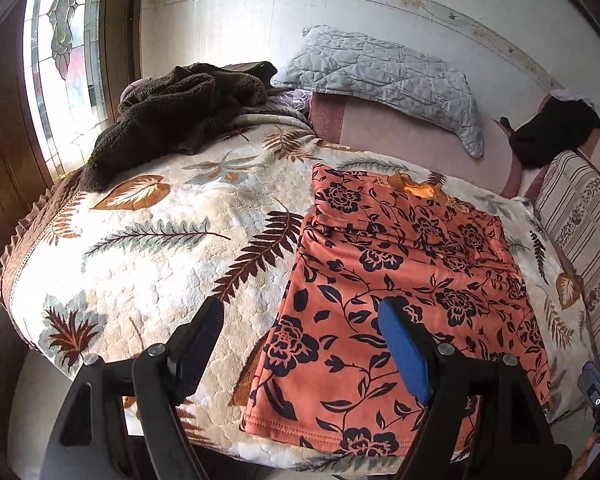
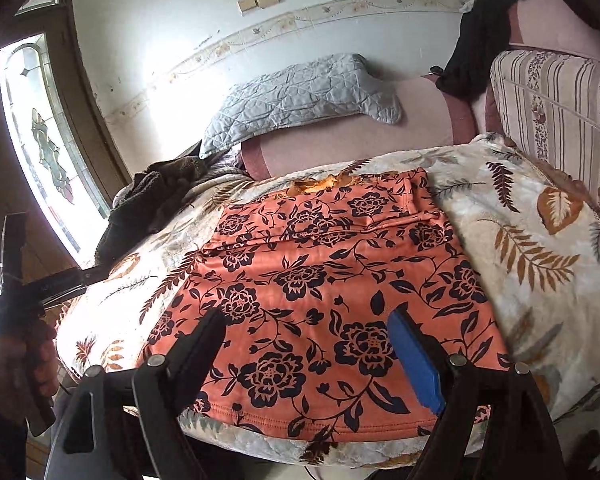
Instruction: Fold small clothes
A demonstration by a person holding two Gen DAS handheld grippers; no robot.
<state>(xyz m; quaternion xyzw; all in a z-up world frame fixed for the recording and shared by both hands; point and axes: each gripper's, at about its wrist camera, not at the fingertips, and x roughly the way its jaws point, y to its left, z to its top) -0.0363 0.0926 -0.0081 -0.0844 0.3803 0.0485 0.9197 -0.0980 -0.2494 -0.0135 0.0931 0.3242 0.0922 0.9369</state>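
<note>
Two grippers, both ours, both with fingers spread wide and nothing between them.

Item one: left gripper [image 1: 300, 344], seen from its own camera, one black finger [image 1: 198, 344] over the blanket and one blue-padded finger [image 1: 404, 350] over the near left part of the garment. We see no contact with the cloth.

Item two: right gripper [image 2: 314, 346], fingers likewise apart, hanging above the near half of the garment. At the left edge of that view a hand [image 2: 18, 364] holds the handle of the other gripper.

Item three: orange garment [image 2: 320, 276] with a dark floral print, lying flat on the bed, its stitched hem along the near edge of the mattress and its neckline at the far end. A cross fold runs over its far part; we think the sleeves are turned in there, though the print makes that hard to read.

Item four: cream blanket [image 1: 148, 248] with fern and leaf pattern, covering the bed under the garment.

Item five: dark brown fleece [image 1: 180, 104], heaped at the far left corner of the bed, well apart from the garment.

Item six: grey quilted pillow [image 1: 384, 80], leaning on the wall beyond the bed.

Item seven: striped cushion [image 2: 560, 108], to the right of the bed, with a black cloth [image 2: 476, 40] draped further back.

Item eight: stained-glass window [image 1: 64, 52], far left.
</note>
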